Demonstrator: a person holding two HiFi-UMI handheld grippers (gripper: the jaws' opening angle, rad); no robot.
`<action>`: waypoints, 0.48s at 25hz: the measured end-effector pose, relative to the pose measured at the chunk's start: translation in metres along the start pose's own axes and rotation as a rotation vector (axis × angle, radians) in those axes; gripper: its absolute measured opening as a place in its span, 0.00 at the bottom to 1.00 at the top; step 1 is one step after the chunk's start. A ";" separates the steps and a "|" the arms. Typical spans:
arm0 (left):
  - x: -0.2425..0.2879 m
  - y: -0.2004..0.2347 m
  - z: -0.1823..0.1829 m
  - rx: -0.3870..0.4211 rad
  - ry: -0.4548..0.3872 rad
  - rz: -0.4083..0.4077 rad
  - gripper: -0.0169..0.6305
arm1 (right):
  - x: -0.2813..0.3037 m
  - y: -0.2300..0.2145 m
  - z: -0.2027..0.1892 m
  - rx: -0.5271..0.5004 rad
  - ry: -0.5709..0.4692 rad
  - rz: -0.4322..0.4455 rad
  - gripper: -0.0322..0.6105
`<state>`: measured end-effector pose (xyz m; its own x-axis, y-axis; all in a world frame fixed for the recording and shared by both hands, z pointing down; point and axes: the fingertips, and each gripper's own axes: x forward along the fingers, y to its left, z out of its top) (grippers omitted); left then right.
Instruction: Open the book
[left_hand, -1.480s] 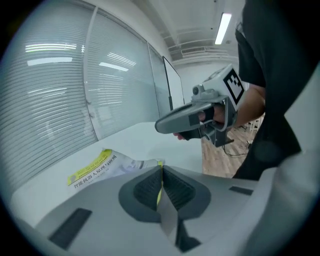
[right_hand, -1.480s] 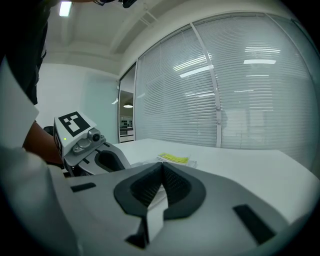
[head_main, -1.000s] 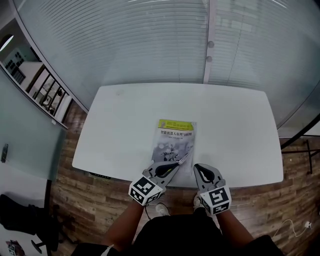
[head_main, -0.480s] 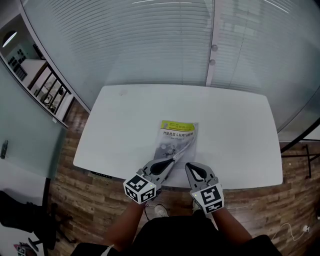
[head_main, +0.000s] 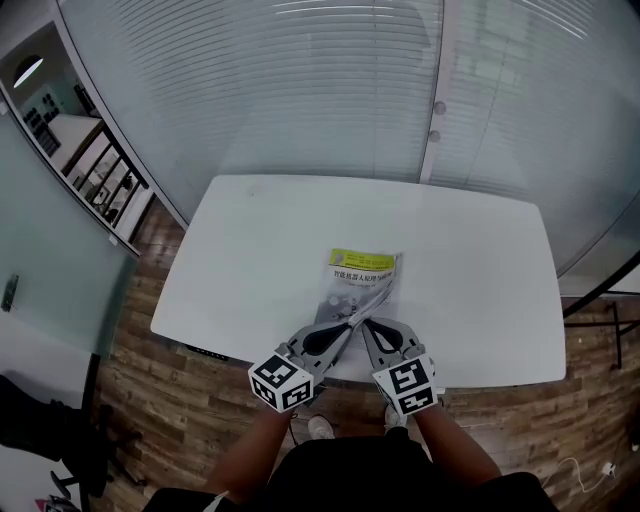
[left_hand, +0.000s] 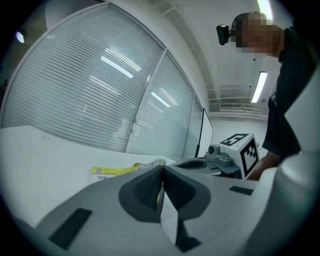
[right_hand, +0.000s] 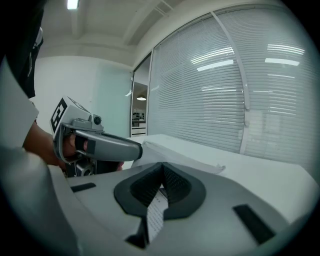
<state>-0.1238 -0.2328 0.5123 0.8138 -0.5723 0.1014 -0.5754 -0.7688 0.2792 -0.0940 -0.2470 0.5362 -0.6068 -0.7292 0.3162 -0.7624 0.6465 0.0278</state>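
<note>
We see the book (head_main: 358, 285) lying on the white table (head_main: 250, 250), about midway along it and close to the near edge, with the yellow band of its cover at the far end. Its near end is lifted where the two tools meet.

The left gripper (head_main: 350, 322) comes in from the near left. In its own view the left gripper's (left_hand: 162, 172) jaws are pressed together on a thin printed sheet of the book, which runs down between the dark pads. The yellow strip of the cover (left_hand: 116, 170) shows flat on the table beyond.

The right gripper (head_main: 366, 324) sits just beside it, the two tips almost touching over the book's near end. Seen from its own camera, the right gripper (right_hand: 162, 176) is likewise clamped on a page with lines of print, and a pale leaf of the book (right_hand: 185, 155) bows up above the table past the jaws.

Behind the table we see slatted blinds (head_main: 330, 80), and wooden floor (head_main: 170, 400) around it.
</note>
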 end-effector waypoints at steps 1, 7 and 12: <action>0.000 0.001 0.000 -0.001 -0.003 0.001 0.06 | 0.002 -0.001 -0.001 -0.002 0.005 0.001 0.06; -0.005 0.008 0.009 -0.003 -0.025 0.014 0.06 | 0.013 0.002 0.013 -0.015 -0.011 0.023 0.06; -0.012 0.015 0.019 -0.007 -0.052 0.027 0.06 | 0.024 0.009 0.027 -0.029 -0.040 0.048 0.06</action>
<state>-0.1439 -0.2424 0.4968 0.7922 -0.6074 0.0592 -0.5967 -0.7507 0.2836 -0.1214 -0.2647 0.5180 -0.6516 -0.7050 0.2801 -0.7256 0.6869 0.0407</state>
